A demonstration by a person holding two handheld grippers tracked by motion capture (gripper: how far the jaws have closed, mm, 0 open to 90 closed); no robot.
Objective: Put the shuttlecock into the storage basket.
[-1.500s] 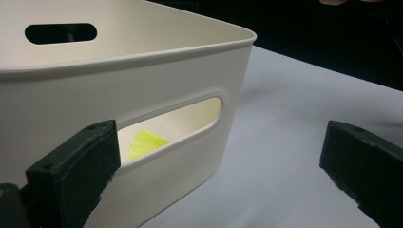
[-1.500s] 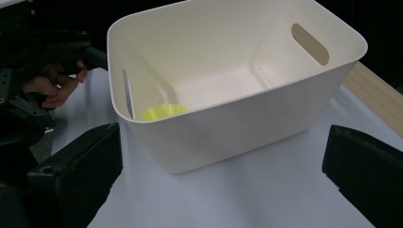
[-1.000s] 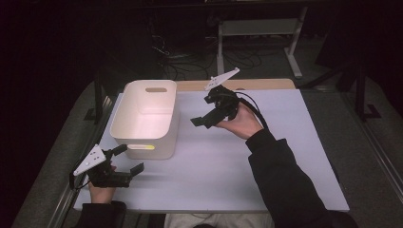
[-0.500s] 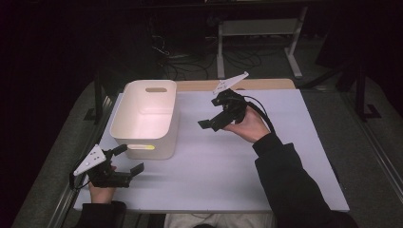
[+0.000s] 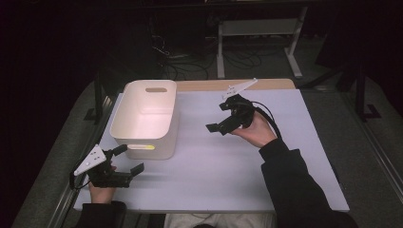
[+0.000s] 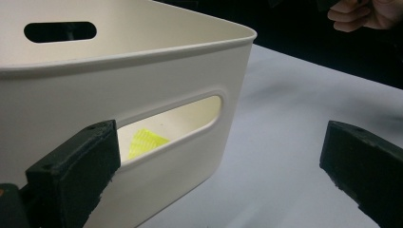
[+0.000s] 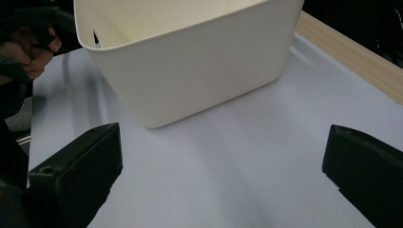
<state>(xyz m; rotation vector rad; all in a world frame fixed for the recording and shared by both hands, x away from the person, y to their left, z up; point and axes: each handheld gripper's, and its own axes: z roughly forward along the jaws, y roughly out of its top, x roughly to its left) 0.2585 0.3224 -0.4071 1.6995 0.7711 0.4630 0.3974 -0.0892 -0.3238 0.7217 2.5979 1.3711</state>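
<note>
A white bin (image 5: 145,118) is standing on the left half of a pale sheet (image 5: 214,161) that is covering the table, its near end facing the person and a handle slot cut in each end wall. The left gripper (image 5: 124,162) is sitting low at the near left corner of the sheet, just beside the bin's near end, with its jaws spread wide and holding nothing. In the left gripper view the bin (image 6: 142,109) is lying close ahead, one jaw sitting in front of its near wall, and something yellow (image 6: 145,141) is showing through the slot, lying inside on the bin's floor; what it is cannot be told. The right gripper (image 5: 222,118) is being held above the middle of the sheet, well apart from the bin's right side, its jaws pointing toward the bin. In the right gripper view its jaws are also standing far apart and empty, with the bin (image 7: 190,61) beyond them and bare sheet (image 7: 218,175) between. A wooden table edge (image 5: 214,85) is showing along the far side of the sheet.
</note>
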